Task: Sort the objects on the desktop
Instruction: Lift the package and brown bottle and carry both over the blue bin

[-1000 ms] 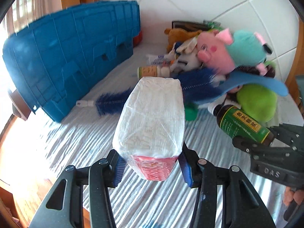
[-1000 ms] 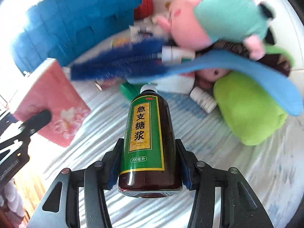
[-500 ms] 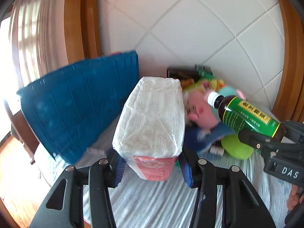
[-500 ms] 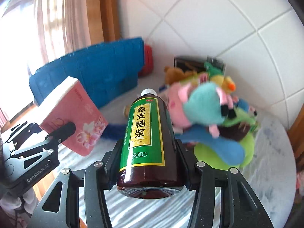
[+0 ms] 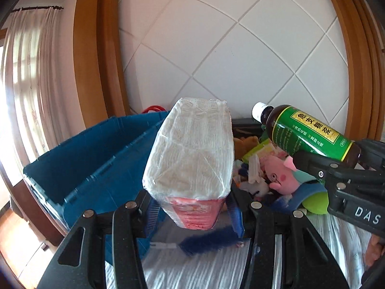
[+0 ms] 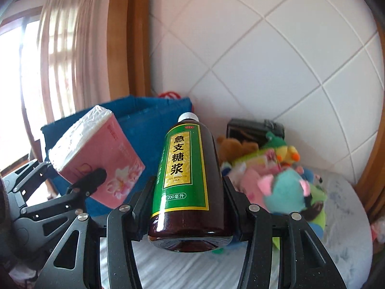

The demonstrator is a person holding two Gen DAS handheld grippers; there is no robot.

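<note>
Your left gripper (image 5: 192, 207) clamps the pink tissue pack (image 5: 192, 154) between its fingers; your right gripper (image 6: 189, 214) squeezes the brown syrup bottle (image 6: 186, 180), cap pointing away. The blue crate (image 5: 96, 163) sits ahead-left of both. Carry each clear over its rim, lower inside, then release—don't drop the bottle.

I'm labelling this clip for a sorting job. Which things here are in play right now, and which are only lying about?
In play:
- tissue pack, in the left gripper
- syrup bottle, in the right gripper
- blue crate

Lying about:
- plush toys
- blue brush
- black box
</note>
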